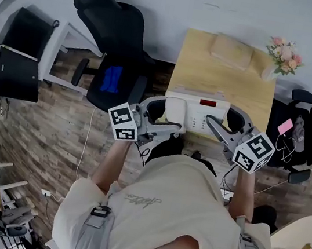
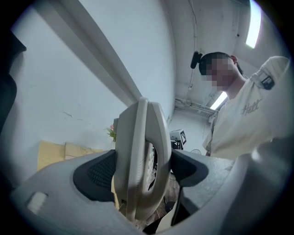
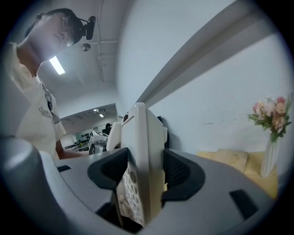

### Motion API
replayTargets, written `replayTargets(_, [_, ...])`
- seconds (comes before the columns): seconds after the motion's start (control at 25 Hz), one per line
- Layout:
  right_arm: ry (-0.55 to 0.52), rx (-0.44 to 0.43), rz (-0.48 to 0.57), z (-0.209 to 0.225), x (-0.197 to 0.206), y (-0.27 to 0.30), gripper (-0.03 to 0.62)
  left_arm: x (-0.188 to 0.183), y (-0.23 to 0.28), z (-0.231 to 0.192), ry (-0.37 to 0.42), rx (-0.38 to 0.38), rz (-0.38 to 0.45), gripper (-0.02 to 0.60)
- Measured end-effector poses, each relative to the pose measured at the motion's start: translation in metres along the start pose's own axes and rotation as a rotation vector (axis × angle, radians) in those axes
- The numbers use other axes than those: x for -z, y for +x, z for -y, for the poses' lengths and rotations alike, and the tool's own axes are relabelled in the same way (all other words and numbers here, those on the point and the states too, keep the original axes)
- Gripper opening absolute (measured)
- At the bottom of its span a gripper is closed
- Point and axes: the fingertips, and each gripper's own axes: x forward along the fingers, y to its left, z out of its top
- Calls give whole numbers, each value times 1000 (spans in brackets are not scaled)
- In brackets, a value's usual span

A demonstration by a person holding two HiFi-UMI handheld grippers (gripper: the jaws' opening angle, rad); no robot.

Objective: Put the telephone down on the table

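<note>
From the head view, the wooden surface [image 1: 233,83] has the telephone [image 1: 196,111] at its near edge, but I can't tell if they touch. Only the gripper views show the left tongs [image 2: 143,172] and right tongs [image 3: 141,176] both clamped on it.

Off-white desk telephone [image 1: 196,112], handset on its left; level at the wooden table's [image 1: 233,83] near edge

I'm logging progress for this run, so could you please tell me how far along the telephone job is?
Done: the telephone is gripped, with the left gripper shut on its handset end and the right gripper on its keypad end. In hand: it is held over the near edge of the wooden table; I cannot tell if it touches. Left: set it down and release.
</note>
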Motion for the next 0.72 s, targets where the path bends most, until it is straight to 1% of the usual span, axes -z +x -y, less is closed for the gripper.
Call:
replayTargets(0.48, [37, 135, -4, 39, -22, 66, 235, -37, -15, -84, -13, 134, -63, 365])
replayTargets(0.72, [69, 193, -16, 56, -17, 82, 235, -36, -14, -112, -20, 189, -104, 365])
